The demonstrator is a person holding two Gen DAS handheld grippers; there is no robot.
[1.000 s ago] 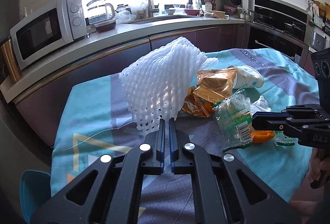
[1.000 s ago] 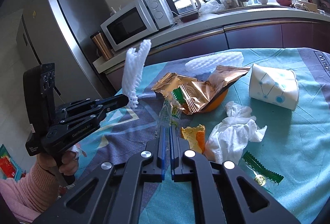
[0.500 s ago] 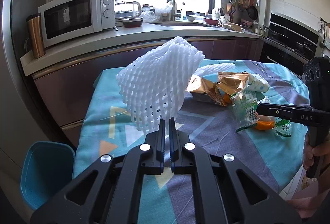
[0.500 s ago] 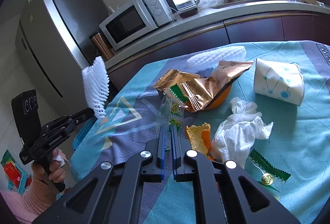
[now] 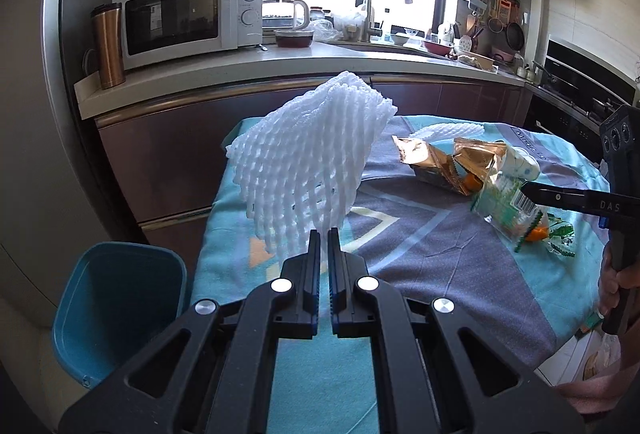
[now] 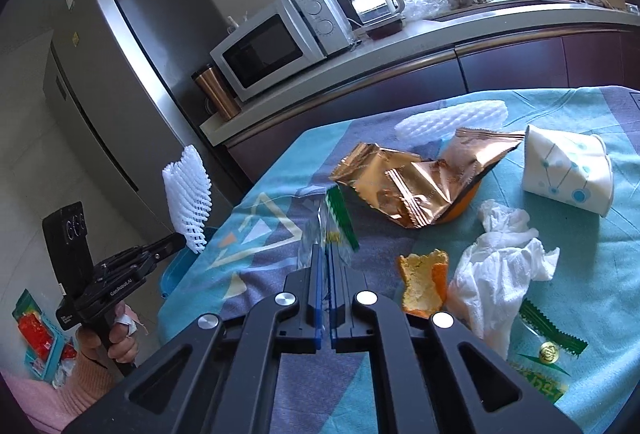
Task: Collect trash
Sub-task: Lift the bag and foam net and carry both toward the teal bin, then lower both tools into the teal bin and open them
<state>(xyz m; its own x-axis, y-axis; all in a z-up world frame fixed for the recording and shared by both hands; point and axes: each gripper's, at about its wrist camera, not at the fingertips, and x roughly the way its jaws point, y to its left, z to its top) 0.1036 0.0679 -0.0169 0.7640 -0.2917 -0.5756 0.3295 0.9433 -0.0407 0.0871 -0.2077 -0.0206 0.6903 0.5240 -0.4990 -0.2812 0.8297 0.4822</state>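
Observation:
My left gripper (image 5: 324,234) is shut on a white foam fruit net (image 5: 308,162) and holds it up off the table's left edge; the net also shows in the right wrist view (image 6: 188,198). A blue trash bin (image 5: 116,306) stands on the floor below and to the left. My right gripper (image 6: 325,250) is shut on a clear green-printed plastic wrapper (image 6: 334,222), lifted above the table (image 5: 420,254). On the table lie gold foil bags (image 6: 416,178), orange peel (image 6: 420,282), a crumpled tissue (image 6: 500,266), a paper cup (image 6: 568,174) and a second foam net (image 6: 452,118).
A green candy wrapper (image 6: 548,330) lies at the table's near right. A counter (image 5: 280,62) with a microwave (image 5: 180,18), kettle and sink runs behind the table. A steel fridge (image 6: 132,82) stands left of it.
My left gripper has carried the foam net back and left, off the table edge, so the blue bin has come into view. My right gripper has lifted the wrapper slightly.

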